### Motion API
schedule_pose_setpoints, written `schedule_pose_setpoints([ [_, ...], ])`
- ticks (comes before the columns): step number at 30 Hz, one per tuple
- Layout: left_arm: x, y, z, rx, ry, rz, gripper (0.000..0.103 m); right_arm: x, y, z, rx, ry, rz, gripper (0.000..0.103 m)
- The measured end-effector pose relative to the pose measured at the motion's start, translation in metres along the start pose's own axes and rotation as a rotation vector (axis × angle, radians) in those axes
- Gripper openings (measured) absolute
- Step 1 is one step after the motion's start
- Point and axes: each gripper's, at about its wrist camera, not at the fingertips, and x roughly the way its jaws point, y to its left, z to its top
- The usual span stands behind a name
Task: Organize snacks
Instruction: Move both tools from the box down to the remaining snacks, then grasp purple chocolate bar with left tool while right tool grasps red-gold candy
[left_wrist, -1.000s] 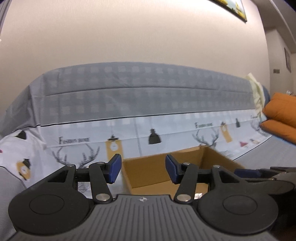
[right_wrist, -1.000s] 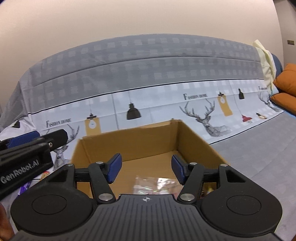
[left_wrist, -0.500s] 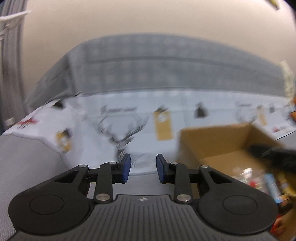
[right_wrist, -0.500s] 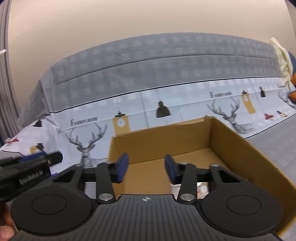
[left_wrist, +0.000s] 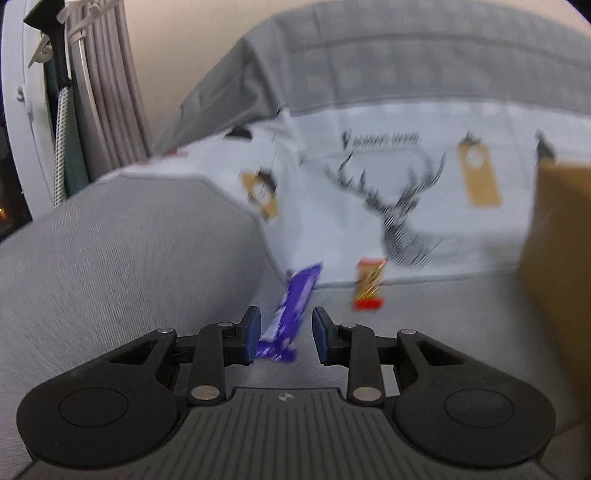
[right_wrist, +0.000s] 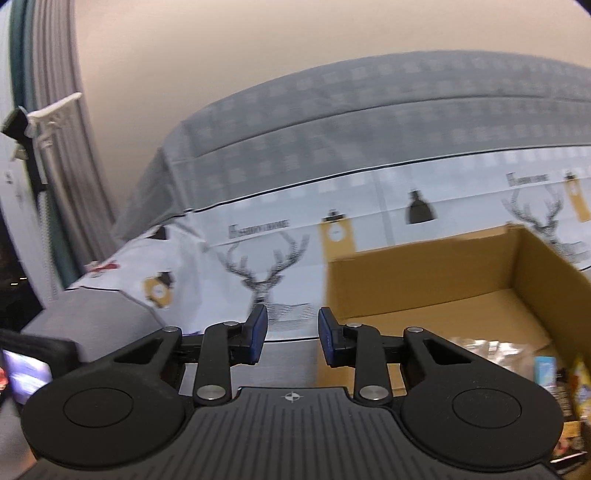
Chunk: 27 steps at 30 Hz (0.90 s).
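Observation:
A purple snack bar (left_wrist: 295, 299) lies on the grey sofa seat, just ahead of my left gripper (left_wrist: 284, 339). It shows through the gap between the blue pads (left_wrist: 252, 332), which do not touch it; the jaws stand narrowly open. A red and gold snack (left_wrist: 369, 284) lies to its right. The cardboard box (left_wrist: 557, 258) stands at the right edge. In the right wrist view, my right gripper (right_wrist: 290, 336) hovers by the near left corner of the box (right_wrist: 424, 280). Its jaws are closing with nothing between them. Several snacks (right_wrist: 546, 369) lie inside the box.
The grey sofa armrest (left_wrist: 129, 240) rises at the left of the snacks. A deer-print cover (left_wrist: 406, 206) drapes the sofa back behind them. Grey curtains (left_wrist: 103, 92) hang at the far left. A black part of the other gripper (right_wrist: 37, 354) shows at the right wrist view's left edge.
The left gripper swung left and down from the box to the sofa corner, bringing the two snacks into view. Both grippers' jaws narrowed. The right view turned left, so the box shifted right.

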Motion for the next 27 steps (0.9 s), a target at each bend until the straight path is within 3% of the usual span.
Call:
schedule_pose_setpoints([
  [4,0.028,0.005,-0.010,0.042,0.039,0.061,0.041,0.015,0.014,0.011,-0.010,0.085,0.094,0.033],
  [9,0.040,-0.002,-0.015,0.085,0.030,0.082,0.044,0.051,0.036,0.032,-0.008,0.198,0.118,0.034],
  [15,0.058,-0.003,-0.014,0.060,0.081,0.067,0.044,0.126,0.064,0.052,-0.001,0.302,0.159,0.035],
  [20,0.064,-0.002,-0.011,0.038,0.110,0.041,0.044,0.211,0.076,0.040,0.034,0.450,0.133,0.037],
  [24,0.066,0.002,-0.010,0.004,0.124,0.025,0.043,0.266,0.086,0.017,-0.016,0.518,0.059,0.047],
  [27,0.067,0.007,-0.008,-0.035,0.138,0.006,0.037,0.295,0.092,0.002,-0.053,0.554,0.016,0.048],
])
